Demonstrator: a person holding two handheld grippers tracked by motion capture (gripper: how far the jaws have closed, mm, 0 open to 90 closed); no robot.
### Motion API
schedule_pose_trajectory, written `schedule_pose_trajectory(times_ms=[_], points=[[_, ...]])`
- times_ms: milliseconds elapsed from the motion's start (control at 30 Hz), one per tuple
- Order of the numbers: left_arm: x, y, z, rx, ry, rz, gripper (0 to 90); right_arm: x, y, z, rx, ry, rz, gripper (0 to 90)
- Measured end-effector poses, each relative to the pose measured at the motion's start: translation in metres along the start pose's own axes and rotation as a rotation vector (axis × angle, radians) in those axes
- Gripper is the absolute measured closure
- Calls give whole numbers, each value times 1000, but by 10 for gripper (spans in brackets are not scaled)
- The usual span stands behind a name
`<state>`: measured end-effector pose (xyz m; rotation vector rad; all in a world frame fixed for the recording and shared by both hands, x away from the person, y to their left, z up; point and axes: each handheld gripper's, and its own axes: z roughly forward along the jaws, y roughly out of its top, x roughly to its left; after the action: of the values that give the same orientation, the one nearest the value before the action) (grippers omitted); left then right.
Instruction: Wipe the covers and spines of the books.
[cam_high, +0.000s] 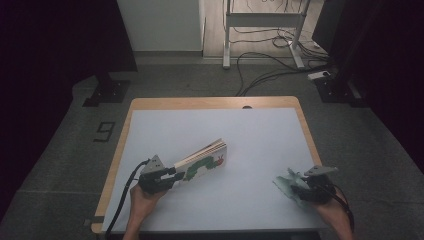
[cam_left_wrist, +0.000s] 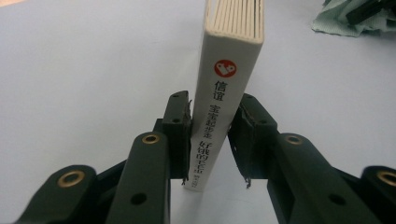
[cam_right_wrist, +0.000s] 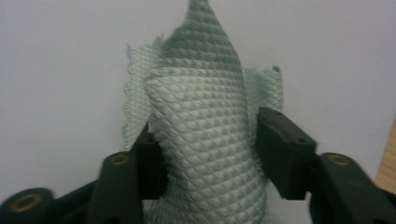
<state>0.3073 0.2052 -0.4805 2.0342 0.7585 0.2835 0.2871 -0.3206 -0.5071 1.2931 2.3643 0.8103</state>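
Book (cam_high: 204, 161) between left gripper (cam_high: 172, 176) jaws, seemingly clamped

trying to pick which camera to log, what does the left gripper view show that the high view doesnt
Left gripper view alone: the book spine's printed characters and red logo, its page edges up close, and the left gripper jaws either side of the spine, one touching, the other slightly off. High view alone: the caterpillar cover, the wooden table edge, the floor cables, the right gripper. Both: book, green cloth, white surface.
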Motion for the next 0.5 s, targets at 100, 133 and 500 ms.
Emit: schedule_pose_trajectory(times_ms=[100,133,500], points=[[0,-1,0,-7,1,-3,681,-1,-3,3,4,1,15,571],[0,-2,0,-8,0,-4,683,-1,-3,3,6,0,18,606],[0,-2,0,-10,4,-10,692,1,8,-5,-48,21,41,711]])
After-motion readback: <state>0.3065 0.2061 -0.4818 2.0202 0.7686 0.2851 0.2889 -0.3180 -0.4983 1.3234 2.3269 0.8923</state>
